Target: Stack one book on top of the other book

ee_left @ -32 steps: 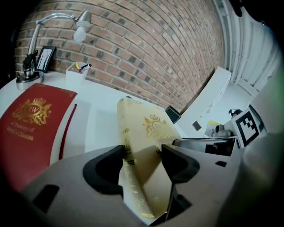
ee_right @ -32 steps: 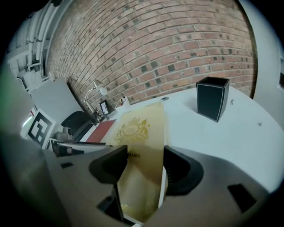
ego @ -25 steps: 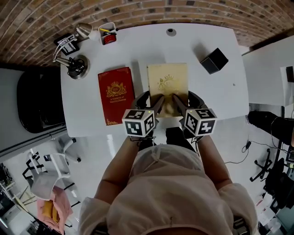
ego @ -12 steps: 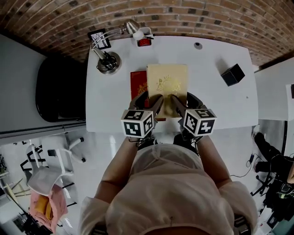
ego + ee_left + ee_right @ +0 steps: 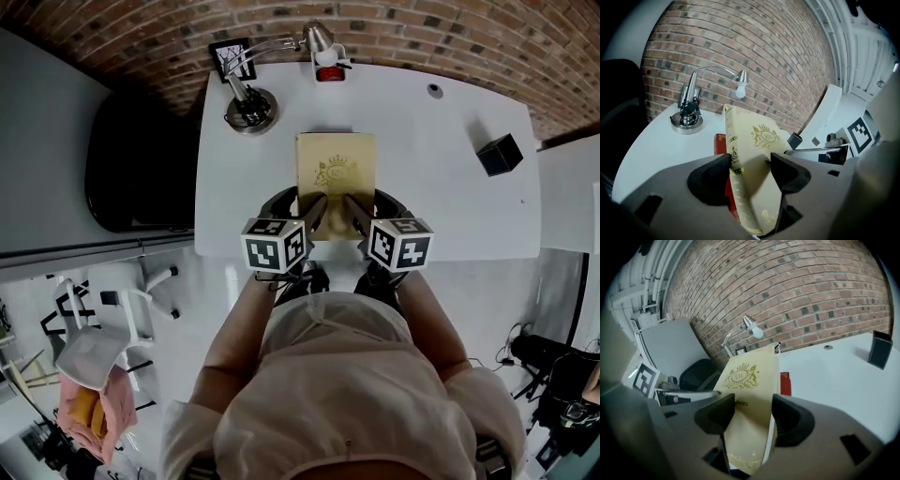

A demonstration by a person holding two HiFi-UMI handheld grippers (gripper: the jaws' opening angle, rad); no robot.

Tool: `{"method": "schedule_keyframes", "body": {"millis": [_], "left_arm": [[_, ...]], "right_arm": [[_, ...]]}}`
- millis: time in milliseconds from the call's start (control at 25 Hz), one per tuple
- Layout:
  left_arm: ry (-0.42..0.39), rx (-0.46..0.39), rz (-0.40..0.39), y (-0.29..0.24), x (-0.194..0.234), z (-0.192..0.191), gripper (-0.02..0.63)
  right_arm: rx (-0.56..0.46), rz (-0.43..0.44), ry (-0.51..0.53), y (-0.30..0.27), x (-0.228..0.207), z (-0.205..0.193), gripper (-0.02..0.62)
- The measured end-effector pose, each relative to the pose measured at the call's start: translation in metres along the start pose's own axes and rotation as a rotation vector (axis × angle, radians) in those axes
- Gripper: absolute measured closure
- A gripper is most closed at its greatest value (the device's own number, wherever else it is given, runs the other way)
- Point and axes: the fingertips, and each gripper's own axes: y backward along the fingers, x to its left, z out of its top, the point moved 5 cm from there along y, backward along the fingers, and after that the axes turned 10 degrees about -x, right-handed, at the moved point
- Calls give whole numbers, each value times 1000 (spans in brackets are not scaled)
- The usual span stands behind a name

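Observation:
A cream book (image 5: pixel 335 173) with a gold crest is held above the white table (image 5: pixel 450 197), covering the red book in the head view. My left gripper (image 5: pixel 313 210) is shut on the cream book's near left edge and my right gripper (image 5: pixel 349 210) is shut on its near right edge. In the left gripper view the cream book (image 5: pixel 750 154) stands between the jaws, with the red book (image 5: pixel 720 143) showing just under and behind it. In the right gripper view the cream book (image 5: pixel 750 399) fills the jaws, and a strip of the red book (image 5: pixel 785 383) shows beneath.
A silver desk lamp (image 5: pixel 251 103) stands at the table's far left, with a red and white cup (image 5: pixel 325 67) beside it. A black box (image 5: pixel 498 154) sits at the far right. A dark office chair (image 5: pixel 131 159) is left of the table.
Both grippers have carried the cream book leftward; it now covers the red book, which lay fully in view to its left a second ago.

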Motion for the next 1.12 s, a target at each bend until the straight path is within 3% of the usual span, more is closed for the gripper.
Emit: {"method": "schedule_keyframes", "body": {"millis": [560,1120], "left_arm": [[81,95,21,-11,23,-41,327],[126,92,22,-24,32,-53,327]], "right_arm": [[130,-53,-14,-19,-11,-37,337],[159,-67,-46,-30,-21,-48,337]]}}
